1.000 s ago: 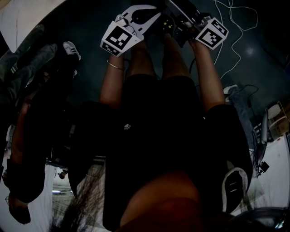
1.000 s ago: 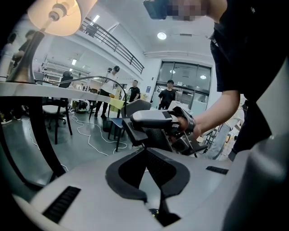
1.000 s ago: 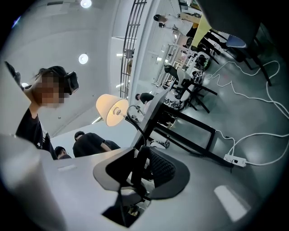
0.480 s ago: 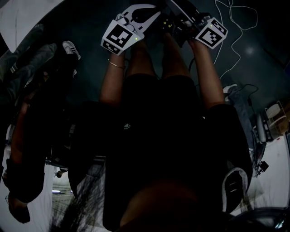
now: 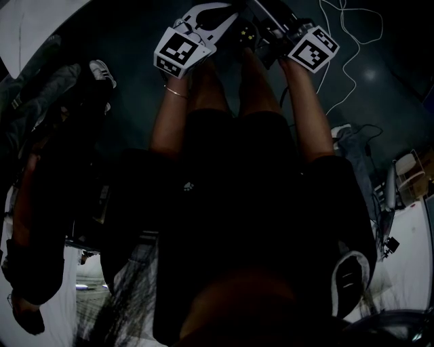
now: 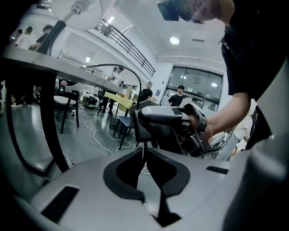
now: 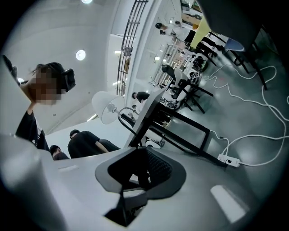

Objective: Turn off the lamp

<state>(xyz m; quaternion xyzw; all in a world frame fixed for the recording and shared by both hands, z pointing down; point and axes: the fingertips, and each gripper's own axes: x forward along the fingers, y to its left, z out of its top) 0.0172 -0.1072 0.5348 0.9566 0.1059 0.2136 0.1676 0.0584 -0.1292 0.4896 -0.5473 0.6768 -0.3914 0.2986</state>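
Note:
The lamp point(image 7: 104, 107) is white, with a round head on a curved neck, and it stands at the edge of a table far beyond my right gripper point(image 7: 143, 175). That gripper points level toward it. Its jaws are closing to a narrow gap, and I see nothing between them. In the left gripper view the lamp's head point(image 6: 84, 6) shows at the top left above the tabletop. My left gripper point(image 6: 143, 154) has its dark pads together on nothing. It looks at the right gripper point(image 6: 156, 113) and the hand that holds it. Seen from the head camera, both marker cubes point(image 5: 180, 51) sit near the top edge.
A table with black legs point(image 7: 189, 126) stands ahead. A white power strip point(image 7: 228, 159) and loose white cables point(image 5: 347, 61) lie on the grey floor. Chairs point(image 6: 128, 124) and several people stand farther back. The holder's dark legs fill the middle of the head view.
The left gripper's marker cube has shifted slightly upward and rolled a little. The right gripper has stayed in place.

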